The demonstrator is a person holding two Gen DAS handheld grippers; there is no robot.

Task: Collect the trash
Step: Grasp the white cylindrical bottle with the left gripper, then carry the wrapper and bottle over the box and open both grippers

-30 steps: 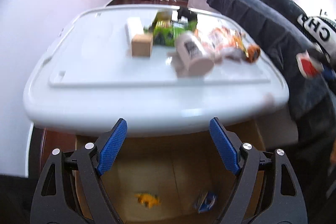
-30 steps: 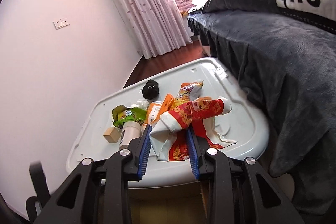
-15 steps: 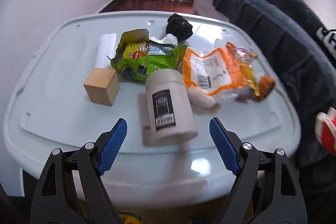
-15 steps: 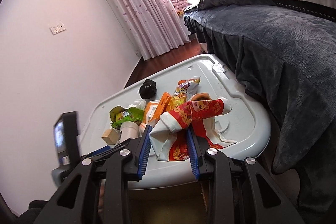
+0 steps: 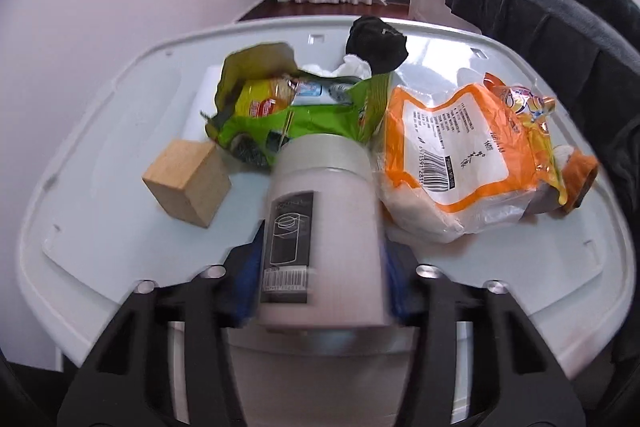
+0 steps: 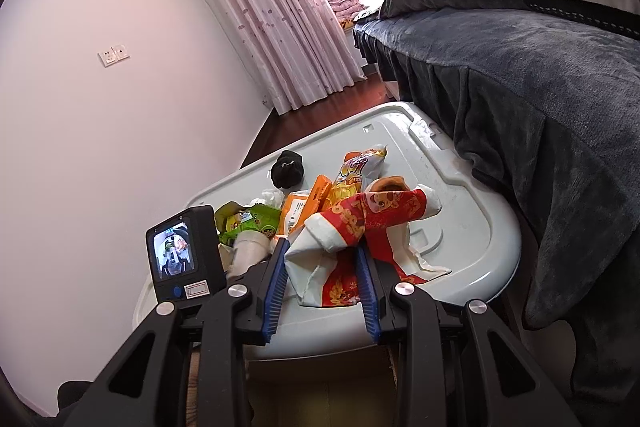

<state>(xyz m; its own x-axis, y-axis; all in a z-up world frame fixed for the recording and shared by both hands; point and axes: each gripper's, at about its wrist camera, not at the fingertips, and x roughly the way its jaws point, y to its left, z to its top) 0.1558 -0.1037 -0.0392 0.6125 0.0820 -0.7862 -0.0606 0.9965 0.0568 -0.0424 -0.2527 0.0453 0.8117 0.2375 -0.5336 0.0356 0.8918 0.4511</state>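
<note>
left gripper [image 5: 320, 279] is closing its fingers around the white jar [image 5: 320, 227] at 6 o'clock for binning, right gripper [image 6: 322, 281] clenched on the red wrapper [image 6: 352, 227].

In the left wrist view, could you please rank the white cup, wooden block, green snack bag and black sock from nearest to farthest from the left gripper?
1. White cup, between the closing left gripper jaws.
2. Wooden block, left.
3. Green snack bag, behind the cup.
4. Black sock, at the far edge.
</note>
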